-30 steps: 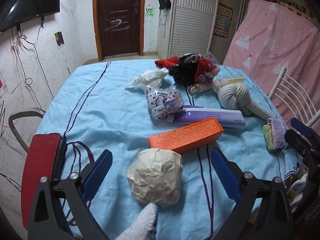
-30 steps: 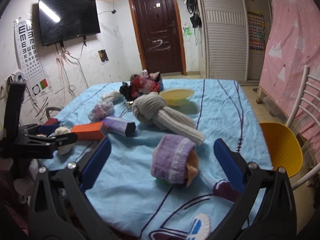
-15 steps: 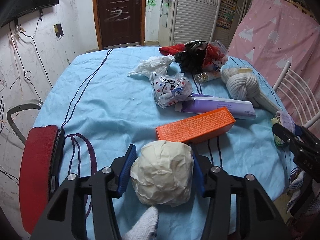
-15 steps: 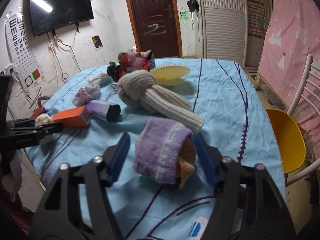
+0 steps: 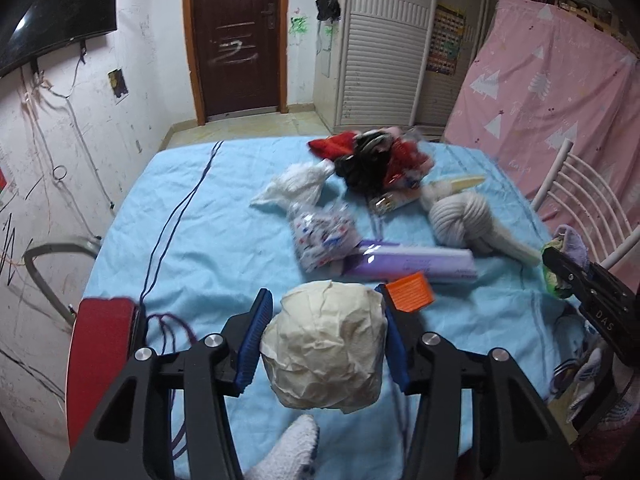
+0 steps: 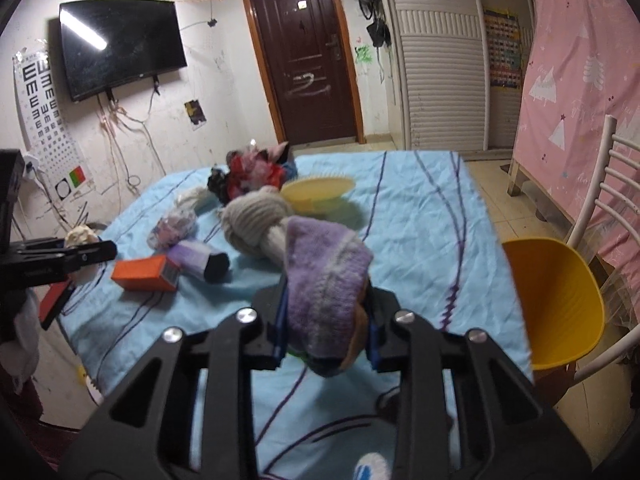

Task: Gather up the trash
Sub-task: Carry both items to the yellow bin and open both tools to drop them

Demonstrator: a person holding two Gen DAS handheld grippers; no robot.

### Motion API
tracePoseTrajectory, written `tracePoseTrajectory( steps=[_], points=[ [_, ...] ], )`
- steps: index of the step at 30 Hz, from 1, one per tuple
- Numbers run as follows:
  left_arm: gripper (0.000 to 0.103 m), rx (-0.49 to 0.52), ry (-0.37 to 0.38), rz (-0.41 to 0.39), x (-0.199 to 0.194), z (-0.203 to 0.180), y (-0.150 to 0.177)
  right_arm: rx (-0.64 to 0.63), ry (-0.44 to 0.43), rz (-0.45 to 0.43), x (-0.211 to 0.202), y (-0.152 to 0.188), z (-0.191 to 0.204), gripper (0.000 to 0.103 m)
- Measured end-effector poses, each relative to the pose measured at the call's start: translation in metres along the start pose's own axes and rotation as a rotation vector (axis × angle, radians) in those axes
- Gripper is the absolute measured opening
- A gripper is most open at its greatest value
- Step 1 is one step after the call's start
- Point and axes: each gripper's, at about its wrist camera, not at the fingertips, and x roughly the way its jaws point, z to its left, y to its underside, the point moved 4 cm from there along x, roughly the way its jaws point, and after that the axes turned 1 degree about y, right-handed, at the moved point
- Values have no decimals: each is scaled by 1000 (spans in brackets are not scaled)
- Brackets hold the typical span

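Observation:
My left gripper (image 5: 324, 336) is shut on a crumpled cream paper ball (image 5: 326, 344) and holds it above the near edge of the blue-clothed table (image 5: 192, 240). My right gripper (image 6: 326, 324) is shut on a purple cloth bundle (image 6: 324, 280) with orange and green layers under it, lifted off the cloth. The right gripper also shows in the left wrist view (image 5: 560, 268) at the right edge, and the left gripper in the right wrist view (image 6: 80, 252) at the far left.
On the table lie an orange box (image 6: 144, 274), a purple tube box (image 5: 412, 264), a printed plastic wrapper (image 5: 324, 236), a white bag (image 5: 292, 188), a knotted cream scarf (image 5: 460, 220), a red and black pile (image 5: 372, 160) and a yellow dish (image 6: 320, 190). A yellow bin (image 6: 556, 312) and white chair (image 6: 604, 200) stand right.
Both grippers closed, the left on the paper ball and the right on the purple cloth bundle. Both then lifted their loads off the table.

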Motion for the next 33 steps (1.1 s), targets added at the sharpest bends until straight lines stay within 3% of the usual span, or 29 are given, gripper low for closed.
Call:
tracePoseTrajectory(
  steps=[6, 12, 20, 33],
  points=[
    [43, 62, 80, -31, 0, -48, -32, 53, 39, -64, -15, -19, -40, 28],
    [43, 143, 231, -50, 5, -121, -66, 98, 102, -103, -28, -29, -85, 28],
    [43, 234, 357, -30, 15, -217, -95, 155, 166, -123, -38, -28, -144, 28],
    [43, 355, 437, 71, 61, -341, -110, 260, 230, -84, -10, -11, -222, 28]
  ],
)
